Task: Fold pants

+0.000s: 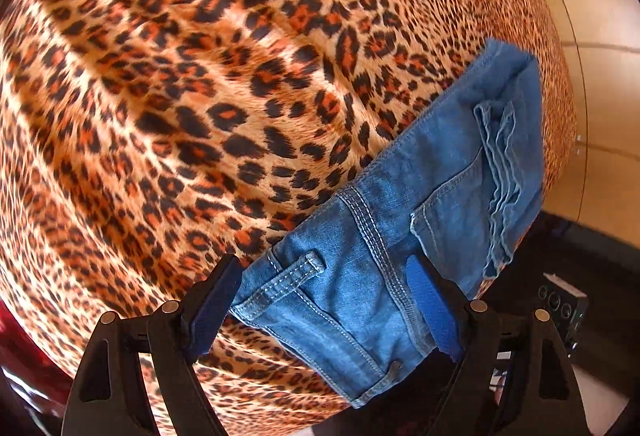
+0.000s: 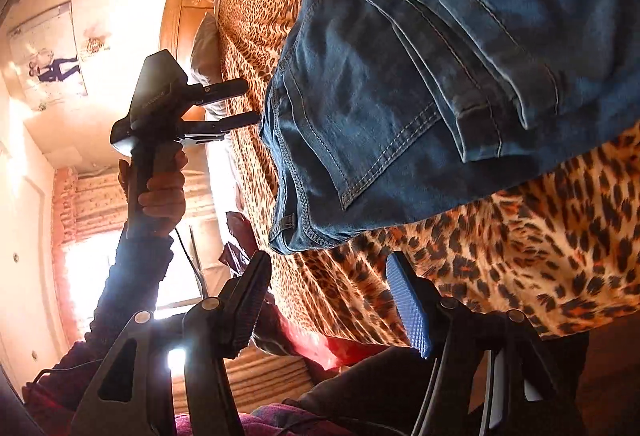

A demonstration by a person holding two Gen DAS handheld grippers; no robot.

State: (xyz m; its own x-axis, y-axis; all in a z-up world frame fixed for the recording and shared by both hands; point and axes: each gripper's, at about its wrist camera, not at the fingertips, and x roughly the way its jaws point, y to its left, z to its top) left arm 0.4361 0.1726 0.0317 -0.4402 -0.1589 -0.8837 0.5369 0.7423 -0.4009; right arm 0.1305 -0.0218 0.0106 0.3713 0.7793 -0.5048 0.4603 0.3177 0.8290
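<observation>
The blue jeans point(image 1: 420, 196) lie folded in a thick bundle on the leopard-print bed cover point(image 1: 200, 96), near its edge. My left gripper point(image 1: 324, 308) stands open, tilted down over the waistband end; the denim shows between its two fingers, and the pads do not squeeze it. In the right wrist view the same jeans point(image 2: 420, 76) fill the upper right. My right gripper point(image 2: 328, 304) is open just short of the waistband corner, with only bed cover between its fingers. A hand point(image 2: 160, 188) holds the left gripper point(image 2: 252, 104) at the jeans' far side.
The bed cover point(image 2: 520, 256) ends close beside the jeans, with tiled floor point(image 1: 592, 36) beyond. A wooden headboard point(image 2: 180, 16) and a pillow point(image 2: 204, 52) stand at the bed's far end. A dark sleeve point(image 2: 128, 284) reaches in. A black device point(image 1: 560, 304) sits low beside the bed.
</observation>
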